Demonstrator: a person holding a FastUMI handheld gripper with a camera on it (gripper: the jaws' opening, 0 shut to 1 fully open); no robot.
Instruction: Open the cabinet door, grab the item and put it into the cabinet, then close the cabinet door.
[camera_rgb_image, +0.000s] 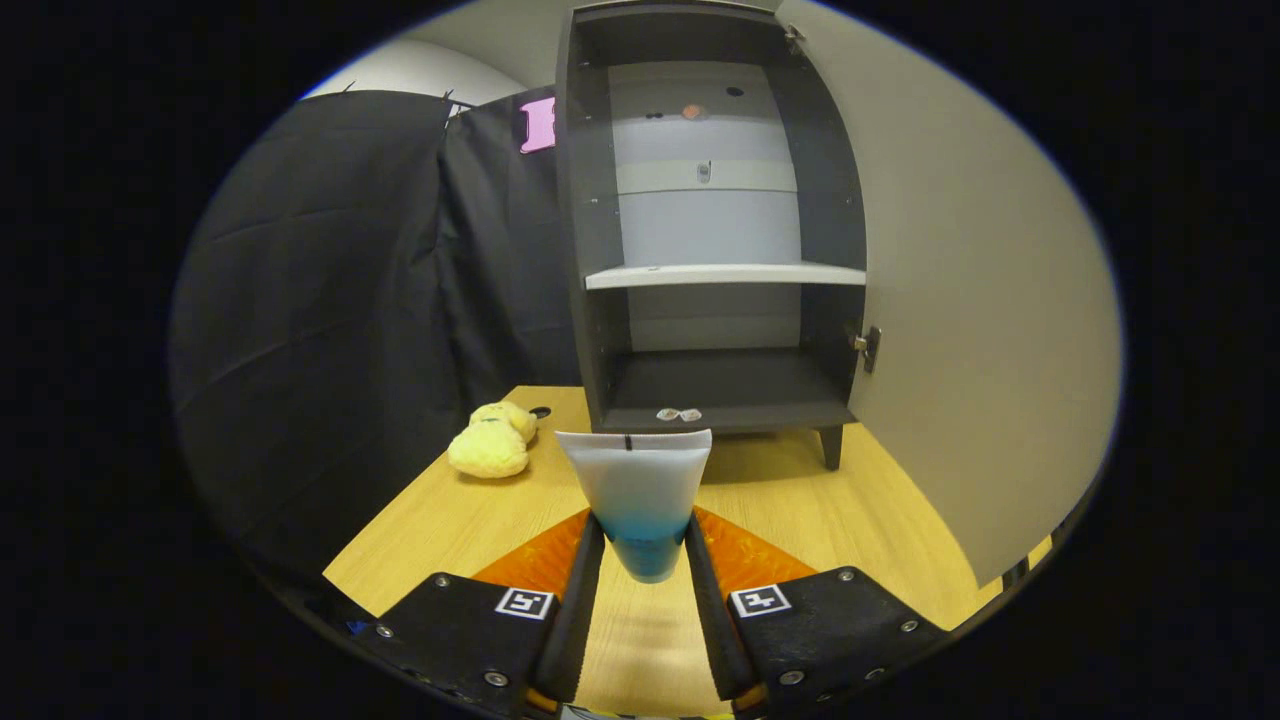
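- Hand-held gripper (645, 545): both fingers pinch a tube (638, 490), crimped end up.
- Cabinet (700, 230): beyond, door (960, 320) swung open.
- Yellow plush toy (492, 440): on bench (450, 520).

A soft plastic tube (640, 490), frosted and matt up top and translucent toward its lower end, is pinched between both fingers of the gripper (645, 550). The wooden table (800, 500) has a smooth, light, faintly shiny grain. At ten o'clock from the tube lies a fuzzy plush toy (492, 440) of soft cloth. At twelve o'clock stands a cabinet (712, 230) of dark matt laminate, with a smooth pale shelf (725, 274). At two o'clock its open door (960, 300) looks matt and smooth, with a small shiny metal hinge (866, 346).
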